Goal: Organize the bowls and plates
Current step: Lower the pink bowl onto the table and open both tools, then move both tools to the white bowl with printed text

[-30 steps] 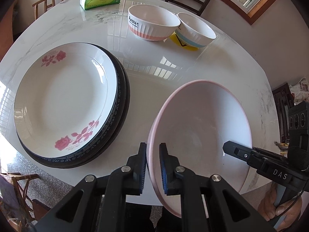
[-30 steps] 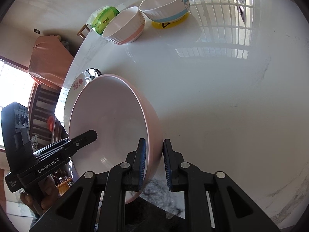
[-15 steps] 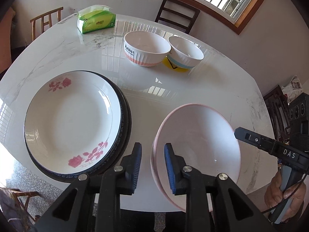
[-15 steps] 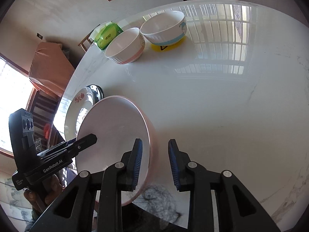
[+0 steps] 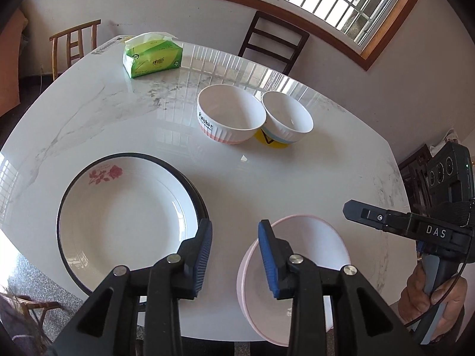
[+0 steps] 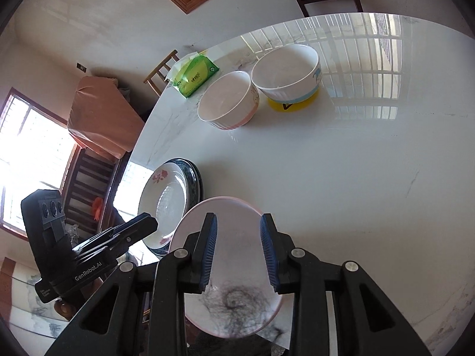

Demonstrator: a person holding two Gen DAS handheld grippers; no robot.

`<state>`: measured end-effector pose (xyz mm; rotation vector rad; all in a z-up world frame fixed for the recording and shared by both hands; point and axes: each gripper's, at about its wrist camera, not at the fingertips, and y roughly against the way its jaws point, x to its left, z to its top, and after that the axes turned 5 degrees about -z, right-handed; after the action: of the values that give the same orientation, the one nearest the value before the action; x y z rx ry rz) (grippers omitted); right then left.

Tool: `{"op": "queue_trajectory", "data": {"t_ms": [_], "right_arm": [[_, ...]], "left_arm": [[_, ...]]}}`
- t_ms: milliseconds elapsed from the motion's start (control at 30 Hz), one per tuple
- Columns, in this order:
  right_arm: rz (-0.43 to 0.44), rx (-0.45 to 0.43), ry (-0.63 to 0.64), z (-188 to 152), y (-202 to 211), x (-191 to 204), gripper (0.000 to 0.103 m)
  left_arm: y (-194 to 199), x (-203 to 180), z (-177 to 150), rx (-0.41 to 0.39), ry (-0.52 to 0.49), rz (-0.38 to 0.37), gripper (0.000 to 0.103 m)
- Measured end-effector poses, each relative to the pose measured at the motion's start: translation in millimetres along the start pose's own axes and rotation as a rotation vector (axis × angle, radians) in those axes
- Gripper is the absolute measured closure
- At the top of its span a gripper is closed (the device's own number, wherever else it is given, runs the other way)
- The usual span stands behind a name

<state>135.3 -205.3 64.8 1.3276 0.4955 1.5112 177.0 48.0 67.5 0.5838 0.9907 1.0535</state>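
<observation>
- Sunny room with barred windows, and a glossy white marble desk [image 5: 267, 184] with a couple of wooden chairs pushed up around it.
- The left gripper [image 5: 234, 255] has its jaws parted and opening wider, and nothing is pinched in them. The blue pads stand clear of everything.
- The pink bowl [image 5: 314, 243] sits on the desk near the front edge, just right of the left jaws. The right-hand pad overlaps its rim in the picture, but it isn't gripping it.
- The right gripper [image 6: 239, 250] is partly open too. From its own camera the pink bowl [image 6: 234, 207] lies below and between the jaws, with neither pad pressing on it. So the bowl is loose on the desk with both sets of jaws off it.
- Left of the left jaws there's a stack of plates [image 5: 127, 222]. The top one is white with red roses, and darker rims show underneath.
- Further out ahead of the jaws are two white bowls touching each other: one with a pink base [image 5: 230, 114] and one with a blue band [image 5: 288, 121] sitting on a yellow sticker [image 5: 271, 141].
- Far corner, ahead and to the left: a green pack of tissues [image 5: 153, 55].
- The person's hand [image 5: 430, 299] holding the right gripper's handle shows at the right edge of the left view.
</observation>
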Motion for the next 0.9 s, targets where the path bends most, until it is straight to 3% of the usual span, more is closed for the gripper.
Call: {"op": "queue_trajectory", "data": {"t_ms": [500, 900], "right_arm": [[0.003, 0.044, -0.087, 66, -52, 21, 0.073], [-0.018, 0.038, -0.217, 105, -97, 13, 0.071]], "left_arm": [[-38, 28, 82, 0.014, 0.032, -0.007, 0.068], [-95, 53, 134, 0.048, 0.052, -0.017, 0.068]]}}
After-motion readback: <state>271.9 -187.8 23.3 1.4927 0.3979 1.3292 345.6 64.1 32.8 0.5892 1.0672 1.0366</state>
